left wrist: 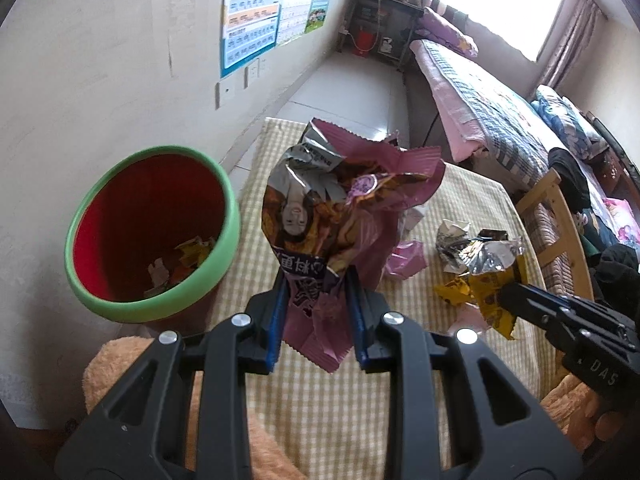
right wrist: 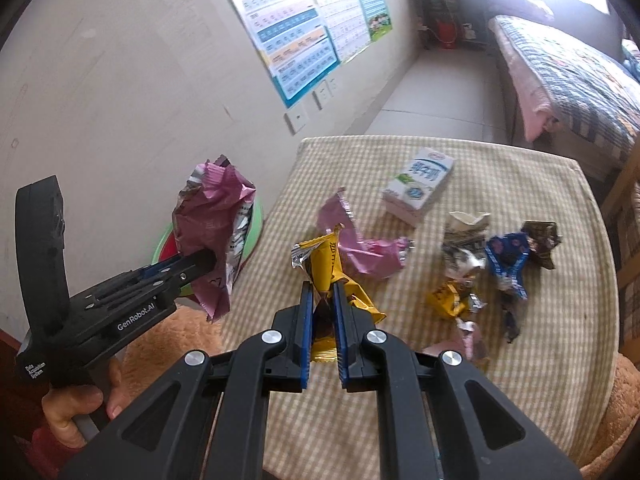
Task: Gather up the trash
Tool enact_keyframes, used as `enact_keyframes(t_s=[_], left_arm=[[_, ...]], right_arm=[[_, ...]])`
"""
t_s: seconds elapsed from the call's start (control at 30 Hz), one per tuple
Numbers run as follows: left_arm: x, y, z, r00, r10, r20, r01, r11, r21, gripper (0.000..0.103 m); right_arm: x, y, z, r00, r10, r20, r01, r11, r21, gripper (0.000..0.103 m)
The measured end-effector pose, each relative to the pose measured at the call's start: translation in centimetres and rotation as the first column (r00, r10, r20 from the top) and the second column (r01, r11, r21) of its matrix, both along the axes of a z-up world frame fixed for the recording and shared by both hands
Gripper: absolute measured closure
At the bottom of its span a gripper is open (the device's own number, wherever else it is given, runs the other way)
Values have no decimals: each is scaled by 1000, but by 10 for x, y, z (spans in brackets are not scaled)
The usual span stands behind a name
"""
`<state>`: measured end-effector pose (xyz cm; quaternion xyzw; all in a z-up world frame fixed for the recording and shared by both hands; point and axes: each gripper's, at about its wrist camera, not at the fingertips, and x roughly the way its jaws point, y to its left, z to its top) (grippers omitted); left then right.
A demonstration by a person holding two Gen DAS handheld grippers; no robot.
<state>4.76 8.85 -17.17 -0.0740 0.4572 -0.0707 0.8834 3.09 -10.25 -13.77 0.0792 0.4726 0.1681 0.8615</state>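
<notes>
The left tool (left wrist: 316,300) clamps a crumpled purple foil snack bag (left wrist: 344,200); the right tool (right wrist: 322,308), at its 3 o'clock, pinches a yellow foil wrapper (right wrist: 326,264) above the checked surface (right wrist: 520,184).

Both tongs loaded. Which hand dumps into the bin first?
Left, probably. Its tongs grip the purple snack bag right beside the red bin. The right tongs hold a yellow wrapper over the table, farther from the bin.
</notes>
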Motion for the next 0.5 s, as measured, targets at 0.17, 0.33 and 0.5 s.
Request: enact_keyframes(t_s=[0.17, 0.33, 0.5], left_arm=[[-1, 23, -1, 999, 43, -3, -43, 999, -1, 76], [-4, 40, -4, 997, 80, -9, -80, 997, 2, 76], [-3, 53, -8, 994, 111, -19, -111, 994, 1, 76]], right_arm=[[3, 22, -1, 999, 52, -1, -52, 999, -9, 92], [4, 38, -3, 996, 90, -7, -90, 996, -18, 92], [10, 52, 2, 992, 122, 2, -122, 992, -28, 92]])
